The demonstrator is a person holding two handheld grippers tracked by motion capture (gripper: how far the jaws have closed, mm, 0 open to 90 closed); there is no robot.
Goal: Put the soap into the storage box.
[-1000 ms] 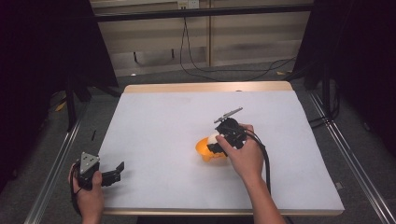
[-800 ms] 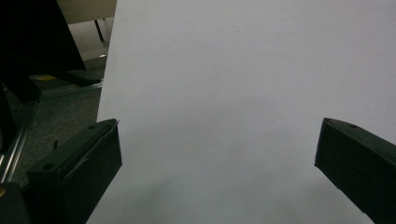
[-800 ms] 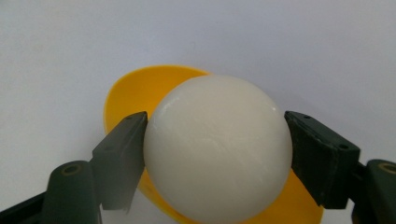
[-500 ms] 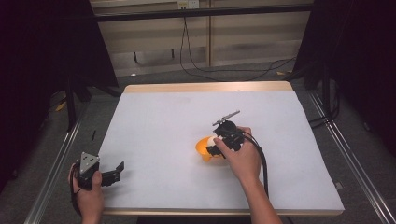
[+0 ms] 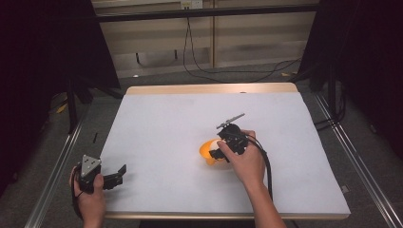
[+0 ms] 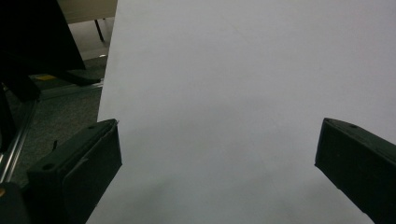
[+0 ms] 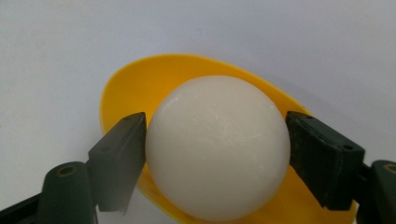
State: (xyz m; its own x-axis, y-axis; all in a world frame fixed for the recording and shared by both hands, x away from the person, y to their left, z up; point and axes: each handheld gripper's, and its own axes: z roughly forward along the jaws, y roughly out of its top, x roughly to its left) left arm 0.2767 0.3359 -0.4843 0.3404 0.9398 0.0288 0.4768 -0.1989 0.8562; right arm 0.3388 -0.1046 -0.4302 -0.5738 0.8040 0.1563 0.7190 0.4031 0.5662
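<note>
— Near the middle of the white table, a little toward our right side, we have the right gripper lowered over a yellow bowl. What sits inside it?

— We see a white ball resting in the yellow bowl, and in the right gripper view it sits squarely between the right gripper's two black jaws. The pads stand at the ball's two sides, right up against its widest part.

— Are we clamped on it, then?

— The jaws have just been opening, with the ball between them. On the left side the pad looks as if it just touches the ball; on the right we think we see a thin sliver of yellow between pad and ball. We cannot tell for certain whether either pad presses, but it reads to us as a grip let go, not a firm one.

— And the bowl itself?

— It lies on the table sheet, tilted somewhat toward us in the right gripper view, with its far rim curving behind the ball. In the high view our right hand covers part of it.

— What about our other side?

— The left gripper is at the near left corner of the table, held in our left hand, well apart from the bowl. In the left gripper view its jaws stand wide apart over bare white sheet, nothing between them.
</note>
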